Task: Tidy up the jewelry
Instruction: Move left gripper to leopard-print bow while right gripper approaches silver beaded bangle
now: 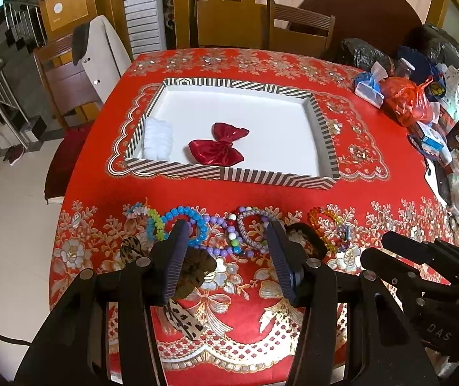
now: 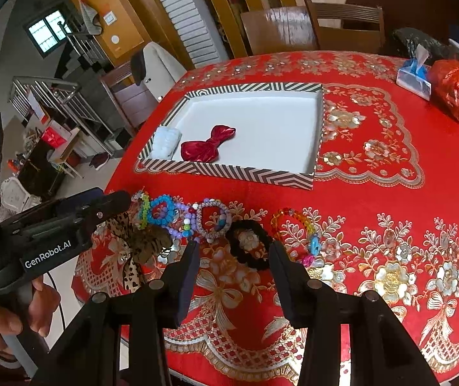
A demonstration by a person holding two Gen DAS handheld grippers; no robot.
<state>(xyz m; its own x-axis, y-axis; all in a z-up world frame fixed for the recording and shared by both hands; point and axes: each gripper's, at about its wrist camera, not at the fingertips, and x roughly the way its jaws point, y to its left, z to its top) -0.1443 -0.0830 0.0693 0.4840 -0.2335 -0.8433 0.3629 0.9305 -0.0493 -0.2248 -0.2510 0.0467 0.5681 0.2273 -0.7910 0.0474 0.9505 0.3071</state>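
Leopard-print scrunchie (image 1: 194, 273) is seen against one pad of the wide left tongs (image 1: 226, 257), barely caught, so it could be dropped short of the striped box (image 1: 229, 173), while the right tongs (image 2: 234, 267) are held half-open, empty.

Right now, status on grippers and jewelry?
Left gripper open, leopard bow beside one finger. Right gripper open over black scrunchie. Path to striped box clear.

Both wrist cameras look steeply down from near the front edge of the worktop (image 1: 100, 173); both views share the striped tray (image 1: 324, 122) (image 2: 318, 135).
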